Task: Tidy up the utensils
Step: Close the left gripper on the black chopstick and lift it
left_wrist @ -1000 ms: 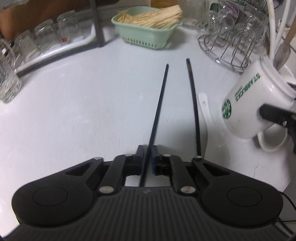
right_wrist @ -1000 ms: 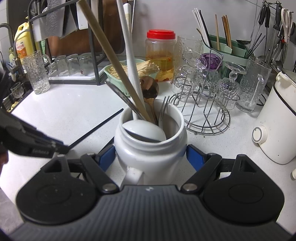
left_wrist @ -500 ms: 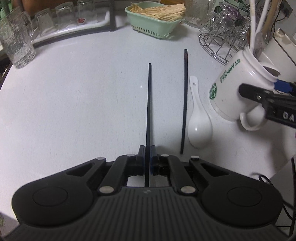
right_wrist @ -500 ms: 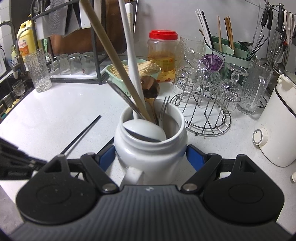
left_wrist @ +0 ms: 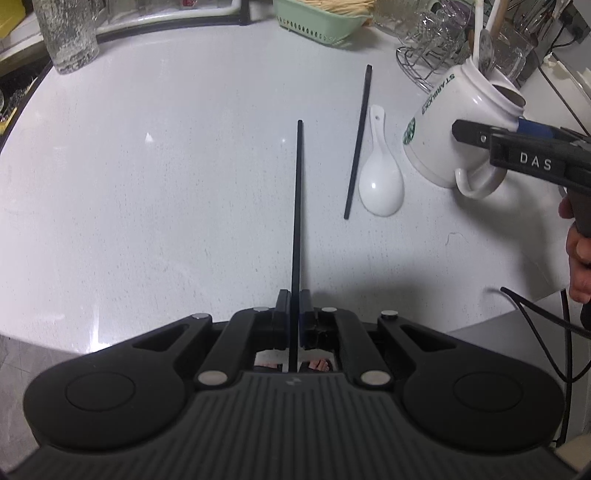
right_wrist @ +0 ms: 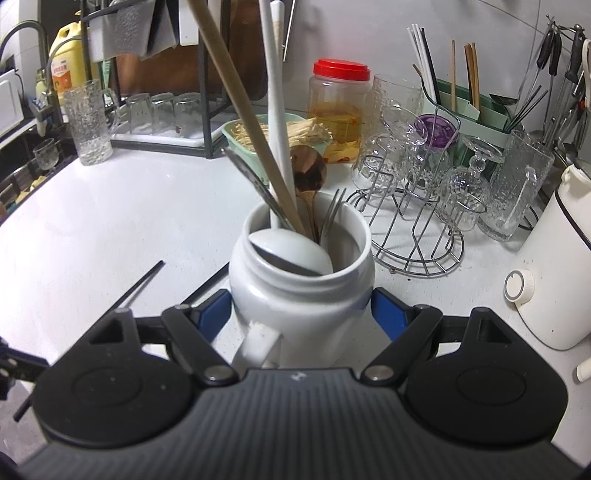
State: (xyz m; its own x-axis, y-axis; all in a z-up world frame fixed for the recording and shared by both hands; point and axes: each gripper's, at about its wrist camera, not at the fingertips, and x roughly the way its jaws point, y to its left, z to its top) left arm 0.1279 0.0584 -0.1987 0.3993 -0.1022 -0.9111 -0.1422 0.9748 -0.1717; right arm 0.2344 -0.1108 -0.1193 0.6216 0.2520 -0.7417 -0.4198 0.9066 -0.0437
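**One chopstick in the grip, the mug held steady**

The black chopstick [left_wrist: 297, 206] sits pinched between the narrow, closed jaws of the left gripper [left_wrist: 294, 317], its long end pointing straight out over the white counter [left_wrist: 166, 177]. A second black chopstick [left_wrist: 357, 142] lies flat on the counter off to the right, and a white soup spoon [left_wrist: 380, 181] lies just beside it, bowl up.

Further right stands the white mug [right_wrist: 301, 280], green logo on its side, tilted in the left wrist view. The right gripper [right_wrist: 301, 314] clamps it from both sides, blue pads pressed on the body below the rim; its jaws have just been closing a little on the mug. The mug's handle faces the gripper. Inside it stand a white ladle, a wooden handle, a brown spoon [right_wrist: 308, 173] and a fork [right_wrist: 332, 212].

Behind are a wire rack of glasses [right_wrist: 417, 221], a green basket [left_wrist: 321, 18], a red-lidded jar [right_wrist: 340, 107] and a white appliance [right_wrist: 557, 273].
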